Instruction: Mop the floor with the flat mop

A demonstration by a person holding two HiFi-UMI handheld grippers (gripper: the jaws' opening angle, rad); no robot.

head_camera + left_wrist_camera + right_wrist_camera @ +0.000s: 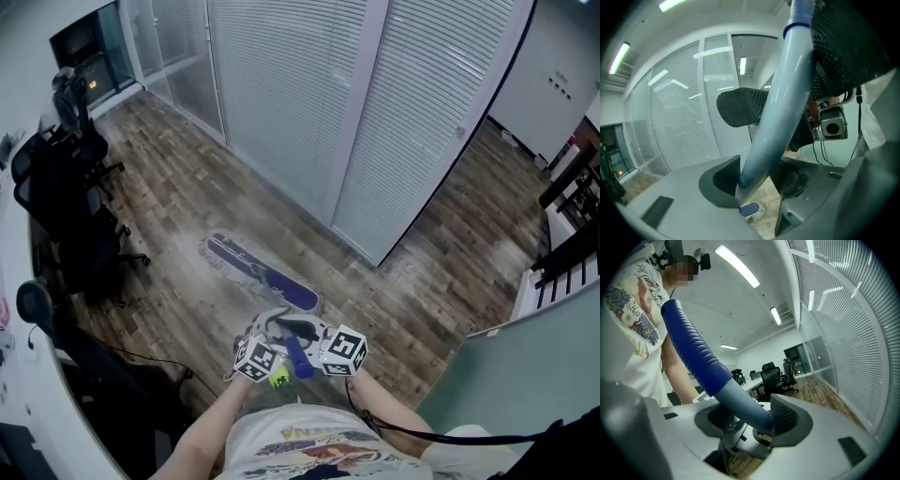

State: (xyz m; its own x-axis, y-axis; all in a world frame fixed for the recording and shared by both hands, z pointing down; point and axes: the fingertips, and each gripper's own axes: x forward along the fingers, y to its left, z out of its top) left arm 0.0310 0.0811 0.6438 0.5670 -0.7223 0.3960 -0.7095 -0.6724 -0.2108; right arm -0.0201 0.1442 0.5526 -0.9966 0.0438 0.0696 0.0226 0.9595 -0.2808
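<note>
Grips mop handle in left gripper and right gripper, close together, steering mop head flat across floor.

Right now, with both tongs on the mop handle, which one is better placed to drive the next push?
Left, probably. The left tongs clamp the pale shaft lower, facing the mop head on the floor; the right tongs clamp just below the ribbed grip, better for steadying the top.

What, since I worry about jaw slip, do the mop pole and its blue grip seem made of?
The mop pole looks smooth, pale blue-grey with soft sheen: painted metal or plastic. The blue grip is matte and ridged, probably rubber or foam.
</note>
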